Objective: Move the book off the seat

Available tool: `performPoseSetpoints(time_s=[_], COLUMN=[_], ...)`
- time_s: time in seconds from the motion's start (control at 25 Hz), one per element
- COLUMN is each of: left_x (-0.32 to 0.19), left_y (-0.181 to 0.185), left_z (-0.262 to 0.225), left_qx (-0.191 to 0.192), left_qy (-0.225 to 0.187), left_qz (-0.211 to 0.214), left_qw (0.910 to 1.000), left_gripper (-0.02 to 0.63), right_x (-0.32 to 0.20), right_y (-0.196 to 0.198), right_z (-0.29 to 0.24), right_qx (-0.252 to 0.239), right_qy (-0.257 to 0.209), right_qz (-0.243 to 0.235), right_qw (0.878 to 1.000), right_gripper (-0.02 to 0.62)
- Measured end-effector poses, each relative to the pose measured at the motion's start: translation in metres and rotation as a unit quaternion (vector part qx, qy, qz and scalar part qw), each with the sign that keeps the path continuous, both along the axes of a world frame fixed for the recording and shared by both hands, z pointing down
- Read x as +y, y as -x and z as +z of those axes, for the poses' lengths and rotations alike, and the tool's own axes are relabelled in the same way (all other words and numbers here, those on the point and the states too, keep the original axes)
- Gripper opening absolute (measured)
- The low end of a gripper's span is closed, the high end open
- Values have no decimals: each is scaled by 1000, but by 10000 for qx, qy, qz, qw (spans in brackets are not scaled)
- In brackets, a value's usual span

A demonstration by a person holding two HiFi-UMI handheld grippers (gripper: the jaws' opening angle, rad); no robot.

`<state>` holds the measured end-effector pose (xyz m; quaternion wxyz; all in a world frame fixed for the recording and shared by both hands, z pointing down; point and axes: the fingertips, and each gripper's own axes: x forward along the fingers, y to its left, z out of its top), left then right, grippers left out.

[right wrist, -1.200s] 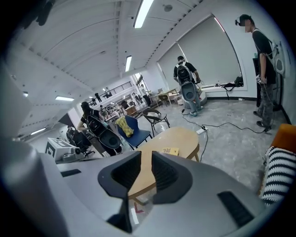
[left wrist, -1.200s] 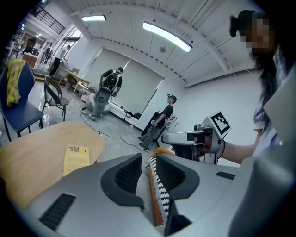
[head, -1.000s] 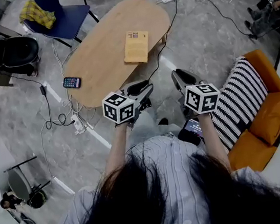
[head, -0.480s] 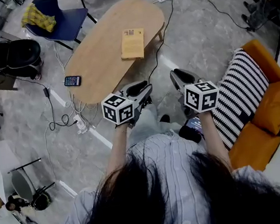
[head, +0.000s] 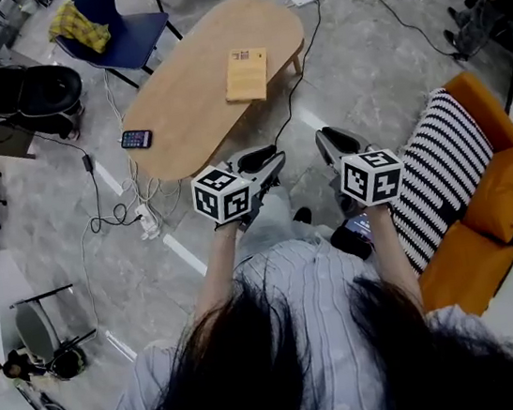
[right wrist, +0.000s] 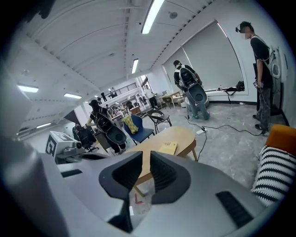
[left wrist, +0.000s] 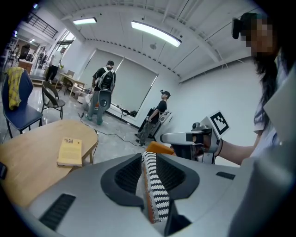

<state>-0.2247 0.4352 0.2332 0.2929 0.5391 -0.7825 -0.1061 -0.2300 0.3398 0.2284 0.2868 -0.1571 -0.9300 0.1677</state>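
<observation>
The yellow book (head: 247,75) lies flat on the wooden table (head: 178,116), well apart from the orange seat (head: 486,224). Its little label is too small for me to read. My left gripper (head: 265,163) has its jaws a bit apart and holds nothing. My right gripper (head: 330,142) has just been closing its jaws. They are nearly together, and nothing is between them.

The tan book (head: 247,75) lies flat, apparently closed, on the wooden table (head: 184,110).
</observation>
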Motion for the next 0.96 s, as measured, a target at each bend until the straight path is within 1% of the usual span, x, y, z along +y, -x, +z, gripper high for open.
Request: performPoseSetpoints(time_s=[0.28, 0.56, 0.72, 0.84, 0.96], left_x=[3, 2, 0, 2, 11], left_y=[-9, -11, -10, -7, 1], left_z=[-2, -3, -3, 0, 6], left_qx=[-73, -118, -173, -252, -369], left_qy=[7, 23, 38, 125, 292], left_qz=[34, 147, 170, 38, -172], left_qw=[10000, 9998, 9997, 9996, 9987], left_gripper=[107, 107, 107, 107, 107], right_x=[-3, -21, -29, -48, -80], right_y=[-7, -9, -9, -9, -11], right_z=[-7, -10, -16, -17, -15], right_qx=[-113, -152, -254, -336, -363], right_qy=[-38, -48, -84, -189, -283], right_qz=[95, 397, 516, 733, 1067], right_qw=[9999, 9991, 9983, 9966, 9932], right_gripper=[60, 60, 60, 57, 55])
